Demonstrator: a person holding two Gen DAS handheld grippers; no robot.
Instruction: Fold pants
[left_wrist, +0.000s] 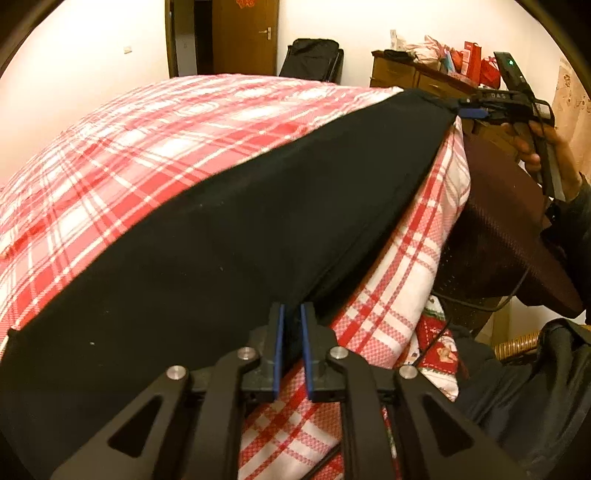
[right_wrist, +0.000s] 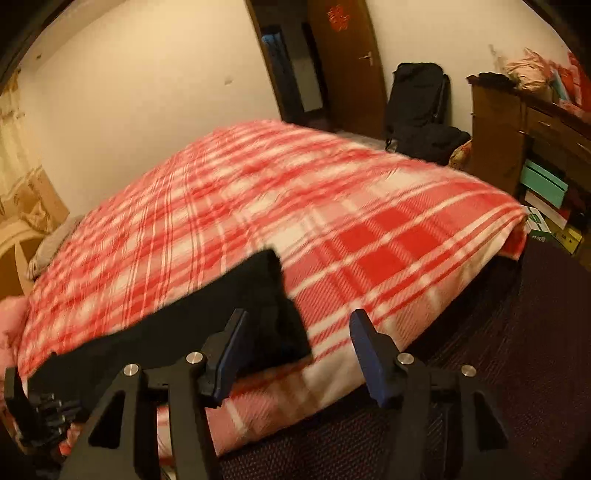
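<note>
Two views show long black soft cloth pants (left_wrist: 236, 236) stretched along the near edge of a red-and-white plaid bedspread (left_wrist: 155, 140). From the left wrist, the left hand-held gripper (left_wrist: 291, 347) is clenched on one end's corner. From the right wrist, the right hand-held gripper (right_wrist: 295, 354) stands released, nothing between its pads, the pants' other end (right_wrist: 258, 314) just ahead. Limp and light, the fabric is best pinched at corners or hems.
</note>
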